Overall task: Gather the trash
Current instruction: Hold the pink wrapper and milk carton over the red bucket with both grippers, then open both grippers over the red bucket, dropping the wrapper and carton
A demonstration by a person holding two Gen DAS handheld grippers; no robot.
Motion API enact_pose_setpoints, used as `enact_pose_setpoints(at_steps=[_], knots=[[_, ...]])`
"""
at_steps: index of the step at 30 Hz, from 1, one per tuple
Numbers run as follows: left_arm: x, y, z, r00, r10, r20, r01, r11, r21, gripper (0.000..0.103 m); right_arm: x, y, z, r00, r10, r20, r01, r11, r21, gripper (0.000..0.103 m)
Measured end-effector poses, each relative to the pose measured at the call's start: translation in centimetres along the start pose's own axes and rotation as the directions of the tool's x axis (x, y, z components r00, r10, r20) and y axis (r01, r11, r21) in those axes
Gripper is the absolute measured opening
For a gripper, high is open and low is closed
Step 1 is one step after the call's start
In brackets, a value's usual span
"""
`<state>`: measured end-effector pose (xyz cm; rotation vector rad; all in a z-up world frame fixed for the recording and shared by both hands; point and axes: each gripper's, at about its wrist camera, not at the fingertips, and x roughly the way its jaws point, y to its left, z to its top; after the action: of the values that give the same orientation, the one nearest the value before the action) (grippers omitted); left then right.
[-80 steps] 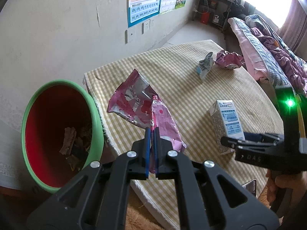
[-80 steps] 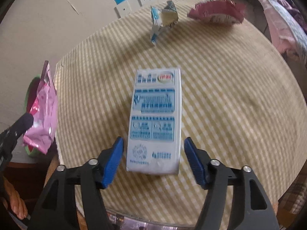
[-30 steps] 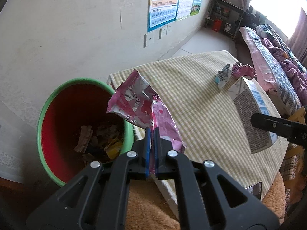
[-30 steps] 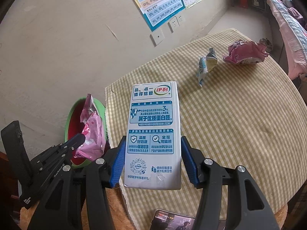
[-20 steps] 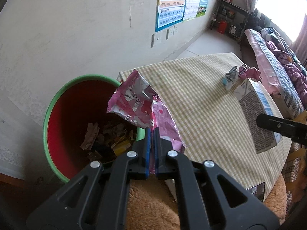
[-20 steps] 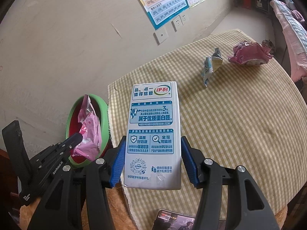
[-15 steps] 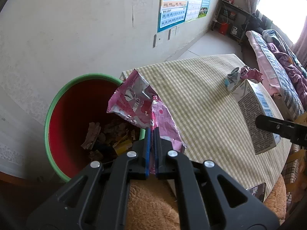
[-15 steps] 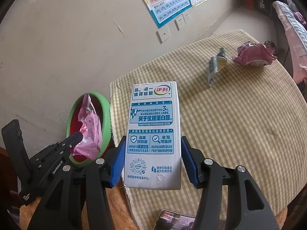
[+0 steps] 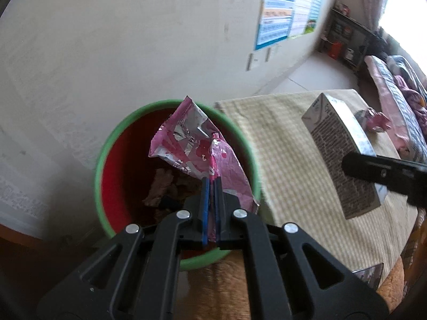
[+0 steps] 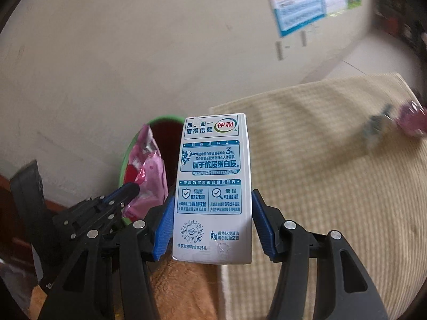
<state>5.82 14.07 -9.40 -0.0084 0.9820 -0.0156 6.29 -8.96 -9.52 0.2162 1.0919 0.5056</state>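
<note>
Left wrist view: left tongs (image 9: 210, 186) clamp a pink wrapper (image 9: 197, 146) over the trash bin (image 9: 106, 144), contents visible. Right wrist view: right tongs (image 10: 212, 221) grip a milk carton (image 10: 213, 186), printed front legible.

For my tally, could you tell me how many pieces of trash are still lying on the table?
2: a crumpled pink wrapper and a small greyish wrapper beside it at the table's far edge. Blur may hide more.

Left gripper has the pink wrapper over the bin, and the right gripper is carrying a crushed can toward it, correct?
Not a can. The right gripper is clamped on a white milk carton, as the right wrist view shows. The rest holds: the left gripper pinches the pink wrapper over the green-rimmed bin.
</note>
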Motion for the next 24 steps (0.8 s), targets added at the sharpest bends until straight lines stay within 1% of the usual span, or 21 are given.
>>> enact_pose_setpoints(at_steps=[3, 9, 14, 20, 22, 23, 24], knots=[[0.4, 1.9, -0.3, 1.000, 0.024, -0.012, -0.024, 0.999, -0.033, 0.003, 1.5, 2.2, 0.3, 1.000, 0.006, -0.023, -0.008, 0.998, -0.061, 0.053], [0.9, 4.9, -0.8, 0.998, 0.052, -0.036, -0.055, 0.995, -0.089, 0.003, 3.9, 4.3, 1.4, 0.998, 0.030, -0.064, -0.036, 0.996, -0.087, 0.053], [1.1, 6.0, -0.8, 0.998, 0.050, -0.040, -0.054, 0.992, -0.112, 0.003, 5.4, 5.3, 2.2, 0.995, 0.041, -0.088, -0.048, 0.995, -0.086, 0.053], [1.7, 6.3, -0.8, 0.997, 0.047, -0.053, -0.054, 0.990, -0.134, 0.003, 6.8, 6.0, 2.6, 0.993, 0.049, -0.105, -0.058, 0.995, -0.086, 0.054], [1.8, 6.4, -0.7, 0.998, 0.039, -0.056, -0.047, 0.989, -0.144, 0.006, 7.0, 6.0, 2.8, 0.992, 0.064, -0.105, -0.072, 0.994, -0.077, 0.055], [1.9, 6.5, -0.7, 0.998, 0.034, -0.059, -0.042, 0.988, -0.148, 0.015, 7.1, 5.9, 2.9, 0.992, 0.079, -0.103, -0.086, 0.994, -0.066, 0.055], [2.0, 6.5, -0.7, 0.998, 0.032, -0.058, -0.040, 0.988, -0.152, 0.028, 7.3, 5.9, 3.0, 0.991, 0.086, -0.102, -0.092, 0.994, -0.058, 0.055]])
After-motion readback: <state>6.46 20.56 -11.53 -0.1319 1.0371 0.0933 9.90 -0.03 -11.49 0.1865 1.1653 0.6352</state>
